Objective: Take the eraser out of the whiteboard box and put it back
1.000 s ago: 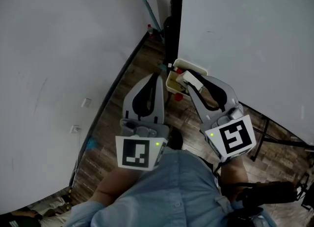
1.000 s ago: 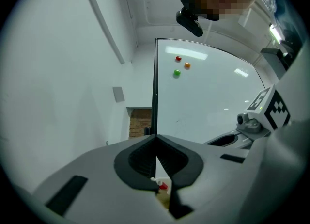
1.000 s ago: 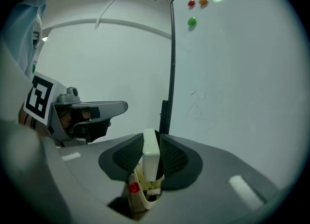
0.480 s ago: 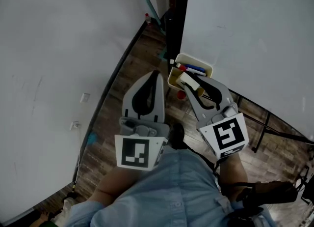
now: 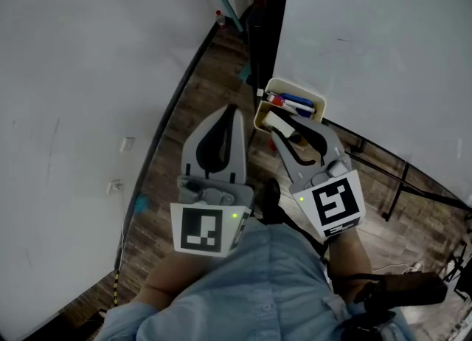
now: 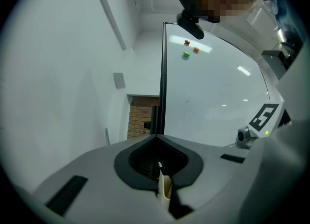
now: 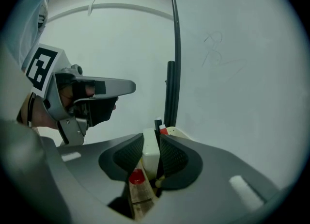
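Observation:
My right gripper [image 5: 283, 121] is shut on a white block eraser [image 5: 278, 119] and holds it just over the near rim of the cream whiteboard box [image 5: 316, 101]. In the right gripper view the eraser [image 7: 150, 151] stands upright between the ribbed pads, with the box [image 7: 178, 132] and marker tips [image 7: 159, 123] right behind it. Red and blue markers [image 5: 289, 101] lie in the box. My left gripper [image 5: 233, 111] hangs to the left of the box, jaws shut on nothing [image 6: 158, 138].
The box hangs on the lower edge of a whiteboard [image 5: 383, 52] beside a black post [image 5: 264, 22]. A white wall [image 5: 81, 88] runs along the left, over a wooden floor [image 5: 199, 103]. Coloured magnets [image 6: 186, 53] sit high on the board.
My right gripper has come down with the eraser, from above the box to its near rim. The left gripper has sunk a little beside it.

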`<action>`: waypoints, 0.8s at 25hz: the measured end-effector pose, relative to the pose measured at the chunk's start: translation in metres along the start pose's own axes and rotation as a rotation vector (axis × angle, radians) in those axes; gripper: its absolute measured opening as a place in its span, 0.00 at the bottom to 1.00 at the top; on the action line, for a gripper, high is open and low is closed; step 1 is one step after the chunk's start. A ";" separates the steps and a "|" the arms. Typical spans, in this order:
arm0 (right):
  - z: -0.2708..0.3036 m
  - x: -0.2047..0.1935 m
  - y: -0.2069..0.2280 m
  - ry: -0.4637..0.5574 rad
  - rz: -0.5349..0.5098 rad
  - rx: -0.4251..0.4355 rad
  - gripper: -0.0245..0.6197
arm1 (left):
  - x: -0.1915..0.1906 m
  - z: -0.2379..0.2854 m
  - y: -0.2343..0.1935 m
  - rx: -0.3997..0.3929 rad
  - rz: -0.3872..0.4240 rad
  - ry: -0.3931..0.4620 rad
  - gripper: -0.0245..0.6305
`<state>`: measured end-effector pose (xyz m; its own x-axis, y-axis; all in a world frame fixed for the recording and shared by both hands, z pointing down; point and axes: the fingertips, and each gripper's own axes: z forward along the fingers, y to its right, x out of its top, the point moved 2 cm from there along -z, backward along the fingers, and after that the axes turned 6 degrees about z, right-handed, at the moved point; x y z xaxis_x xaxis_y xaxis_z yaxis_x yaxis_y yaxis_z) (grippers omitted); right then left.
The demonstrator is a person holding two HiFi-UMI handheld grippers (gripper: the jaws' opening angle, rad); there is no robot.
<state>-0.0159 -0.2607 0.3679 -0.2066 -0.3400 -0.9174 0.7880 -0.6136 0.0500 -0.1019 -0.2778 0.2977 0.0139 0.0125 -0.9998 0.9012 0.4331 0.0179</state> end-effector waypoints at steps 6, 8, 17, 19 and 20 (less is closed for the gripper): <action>0.005 -0.007 -0.002 -0.008 -0.019 -0.013 0.21 | -0.004 0.000 0.002 -0.018 0.003 -0.014 0.04; 0.006 -0.008 -0.002 -0.011 -0.026 -0.017 0.22 | -0.003 -0.001 0.003 -0.019 0.007 -0.013 0.05; 0.000 -0.010 -0.003 0.001 0.000 -0.015 0.27 | 0.006 -0.012 0.006 0.004 0.027 0.006 0.05; -0.004 -0.007 -0.005 0.012 0.003 -0.010 0.27 | 0.010 -0.014 0.010 -0.003 0.029 0.012 0.04; -0.006 -0.006 -0.006 0.019 0.005 -0.007 0.27 | 0.012 -0.016 0.011 -0.004 0.031 0.015 0.04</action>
<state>-0.0156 -0.2506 0.3705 -0.1915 -0.3294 -0.9246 0.7934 -0.6065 0.0518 -0.0984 -0.2588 0.2862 0.0347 0.0398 -0.9986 0.8986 0.4361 0.0486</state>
